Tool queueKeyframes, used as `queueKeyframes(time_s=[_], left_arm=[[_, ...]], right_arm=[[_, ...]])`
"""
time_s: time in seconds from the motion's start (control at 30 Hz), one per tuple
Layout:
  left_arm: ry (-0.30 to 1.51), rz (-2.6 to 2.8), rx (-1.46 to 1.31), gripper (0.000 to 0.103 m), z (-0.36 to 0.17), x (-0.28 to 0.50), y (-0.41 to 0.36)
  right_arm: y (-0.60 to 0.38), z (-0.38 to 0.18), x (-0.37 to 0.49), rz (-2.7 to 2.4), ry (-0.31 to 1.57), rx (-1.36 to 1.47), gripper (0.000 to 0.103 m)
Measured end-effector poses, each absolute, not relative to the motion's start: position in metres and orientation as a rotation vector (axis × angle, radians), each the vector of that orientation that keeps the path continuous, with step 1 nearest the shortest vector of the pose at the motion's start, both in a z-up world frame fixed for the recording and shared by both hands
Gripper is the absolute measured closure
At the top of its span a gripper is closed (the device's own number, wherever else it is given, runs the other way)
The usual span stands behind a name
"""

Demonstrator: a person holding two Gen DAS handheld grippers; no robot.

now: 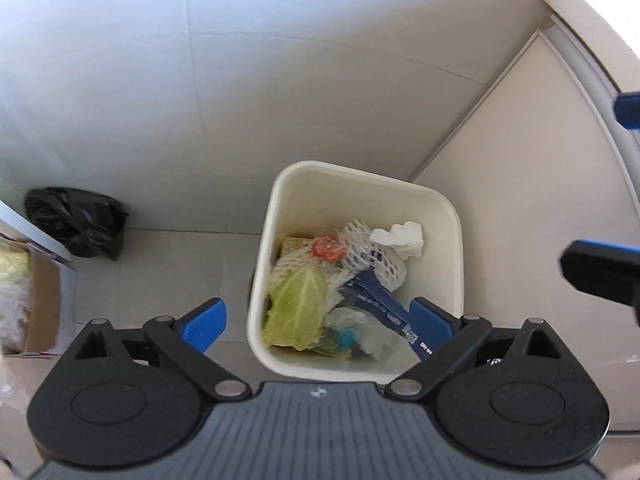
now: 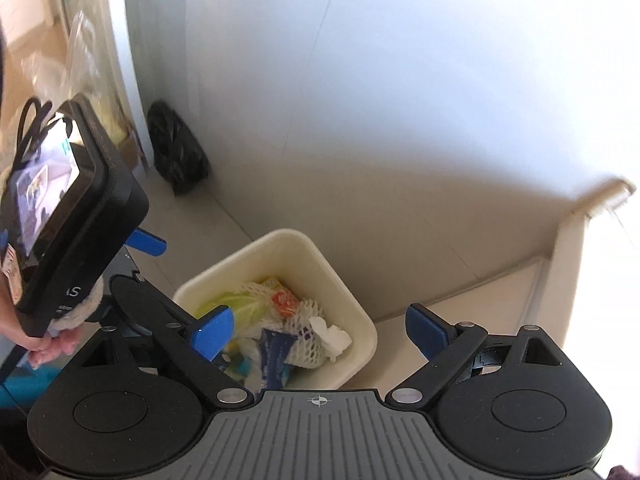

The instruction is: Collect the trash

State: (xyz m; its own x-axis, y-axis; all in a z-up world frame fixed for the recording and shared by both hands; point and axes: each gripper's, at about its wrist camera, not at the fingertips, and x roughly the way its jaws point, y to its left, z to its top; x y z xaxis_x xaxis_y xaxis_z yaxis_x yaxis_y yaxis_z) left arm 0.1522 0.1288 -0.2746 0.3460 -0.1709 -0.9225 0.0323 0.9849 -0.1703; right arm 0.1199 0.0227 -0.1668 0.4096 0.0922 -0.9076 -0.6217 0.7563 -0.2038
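Note:
A cream square trash bin stands on the floor against the wall. It holds a green cabbage leaf, white foam netting, a crumpled tissue, a blue wrapper and other scraps. My left gripper is open and empty, above the bin's near edge. The bin shows in the right wrist view too, with the netting and tissue inside. My right gripper is open and empty above it. The left gripper's body is at the left there.
A black plastic bag lies on the floor by the wall, also in the right wrist view. A cardboard box sits at the far left. A beige cabinet panel stands right of the bin.

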Motion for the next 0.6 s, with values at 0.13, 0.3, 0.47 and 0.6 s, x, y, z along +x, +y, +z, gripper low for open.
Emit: queueKeyframes(time_s=[0.13, 0.3, 0.47, 0.6], left_arm=[[1.190, -0.100, -0.090, 0.003, -0.252, 0.143, 0.129], [1.166, -0.060, -0.046, 0.001, -0.219, 0.133, 0.125], [1.166, -0.059, 0.013, 0.001, -0.180, 0.121, 0.112], [1.153, -0.069, 0.039, 0.001, -0.150, 0.107, 0.099]], right_arm=[[0.011, -0.143, 0.105, 0.455, 1.039, -0.457, 0.008], [-0.006, -0.115, 0.079, 0.403, 0.977, -0.369, 0.008], [-0.027, -0.081, 0.048, 0.321, 0.919, -0.269, 0.008], [-0.052, -0.050, 0.024, 0.224, 0.880, -0.195, 0.005]])
